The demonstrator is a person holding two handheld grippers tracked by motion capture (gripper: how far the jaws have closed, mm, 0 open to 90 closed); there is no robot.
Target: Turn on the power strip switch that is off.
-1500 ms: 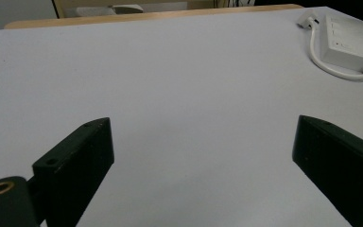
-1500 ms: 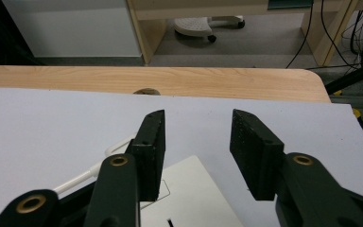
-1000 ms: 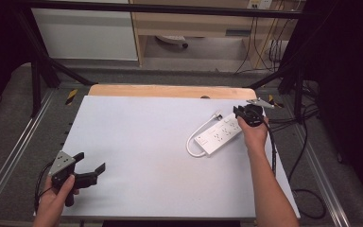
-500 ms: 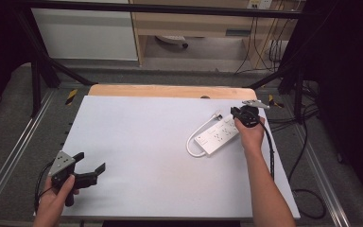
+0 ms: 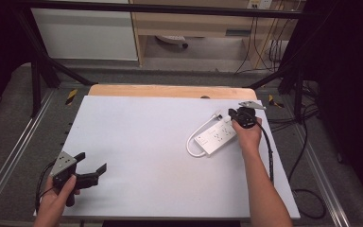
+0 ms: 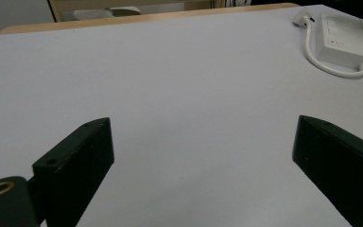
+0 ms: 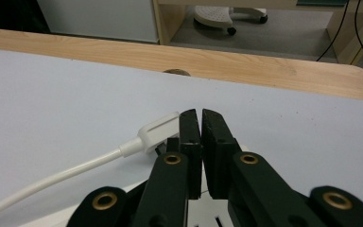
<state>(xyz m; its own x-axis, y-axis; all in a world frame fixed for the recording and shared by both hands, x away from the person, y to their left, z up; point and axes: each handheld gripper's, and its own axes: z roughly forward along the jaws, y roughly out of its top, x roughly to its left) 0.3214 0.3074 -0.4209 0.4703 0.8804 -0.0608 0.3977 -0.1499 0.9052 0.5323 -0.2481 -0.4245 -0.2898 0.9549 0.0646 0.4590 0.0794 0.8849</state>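
Fingers of left gripper (image 5: 90, 171) spread wide, holding nothing, low over white table (image 5: 146, 142) near front-left corner. Power strip (image 5: 216, 136) well apart, far right. Right gripper (image 7: 200, 124) nearly closed, gripping nothing visible, just beside white plug (image 7: 158, 129).

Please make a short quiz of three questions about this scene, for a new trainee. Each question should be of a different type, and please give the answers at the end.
1. True or false: the left tool has its jaws wide apart over the bare white table.
2. Which object lies closest to the right tool? A) a mug B) the white power strip C) a book
3. Fill in: in the right gripper view, the right tool's jaws are nearly ____, with the white plug beside them.

Key: 1 true; 2 B; 3 closed.
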